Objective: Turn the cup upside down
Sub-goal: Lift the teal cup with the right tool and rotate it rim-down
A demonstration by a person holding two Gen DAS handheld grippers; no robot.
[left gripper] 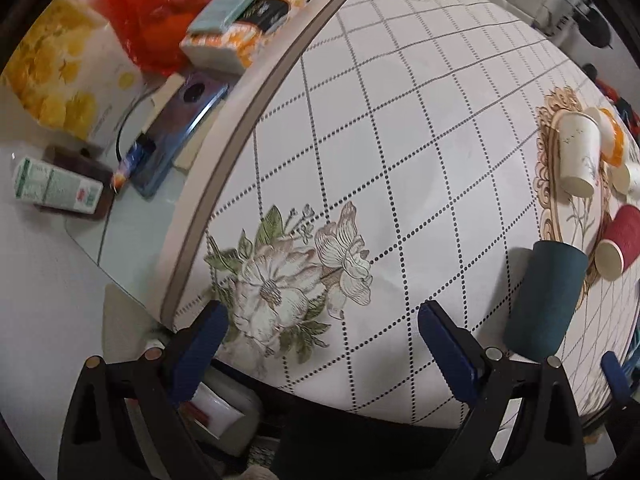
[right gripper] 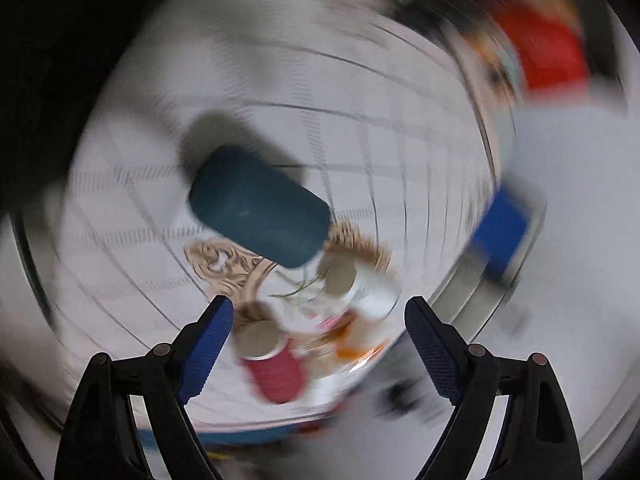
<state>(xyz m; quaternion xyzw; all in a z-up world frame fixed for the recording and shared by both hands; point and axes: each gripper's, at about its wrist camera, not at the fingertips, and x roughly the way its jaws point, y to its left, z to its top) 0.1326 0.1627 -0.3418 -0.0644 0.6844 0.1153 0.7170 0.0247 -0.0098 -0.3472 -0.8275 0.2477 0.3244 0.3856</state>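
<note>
A dark teal cup (left gripper: 546, 296) stands upside down on the round patterned table (left gripper: 400, 140), just right of my left gripper (left gripper: 322, 322), which is open and empty over the flower print. In the blurred right wrist view the teal cup (right gripper: 260, 204) shows ahead of my right gripper (right gripper: 319, 316), which is open and empty above the other cups. A red ribbed cup (left gripper: 618, 242) (right gripper: 276, 372) lies on its side. A white paper cup (left gripper: 578, 154) (right gripper: 360, 284) lies near it.
An orange-and-white cup (left gripper: 612, 136) lies behind the white one. Beyond the table's left edge sit a red bag (left gripper: 160, 8), boxes (left gripper: 236, 24), a phone-like slab (left gripper: 176, 128) and a green-white carton (left gripper: 56, 186). The right wrist view is heavily motion-blurred.
</note>
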